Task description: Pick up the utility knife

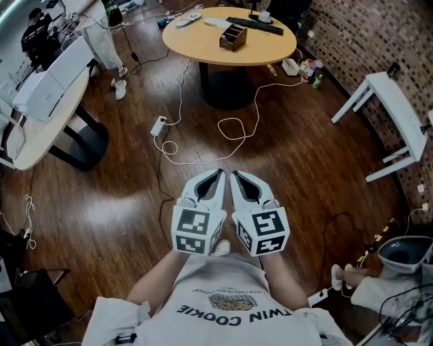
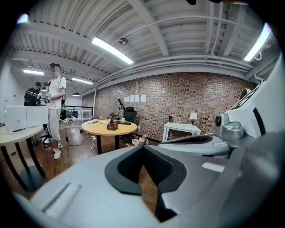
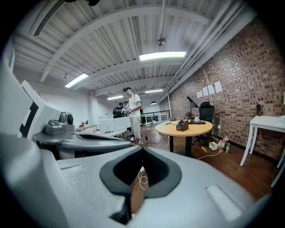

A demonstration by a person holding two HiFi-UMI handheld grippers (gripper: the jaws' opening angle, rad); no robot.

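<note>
Whitish object [image 1: 188, 19]: it lies near the far-left edge of the round table [image 1: 203, 51]. From where I stand it is too small to say whether it is the utility knife, so the knife's place is not certain. My guess is somewhere on that tabletop.
Table clutter: a brown box [image 1: 233, 37] sits mid-table and a long black bar [image 1: 254, 26] lies behind it. Both are well apart from the whitish object.
Left gripper [image 1: 218, 173]: its jaws are pressed together with nothing between them. It is held low in front of the person's chest and tipped slightly down, well short of the table.
Right gripper [image 1: 235, 175]: its jaws are also closed and empty. It sits just beside the left one, and their tips nearly meet.
Floor between: white cables [image 1: 233, 128] loop across the wooden floor [image 1: 122, 203] towards a power strip [image 1: 158, 126], right on the walking line to the table.
Step in hand: this looks like the approach, since nothing has been reached for yet.
Doing it well: step over or round the cables and come close enough to confirm which item is the knife. Spread one gripper's jaws before lowering it. Come in across the handle and away from the blade end, and close only once both pads flank it.
Risk: a closed jaw would merely shove the knife across the table.
</note>
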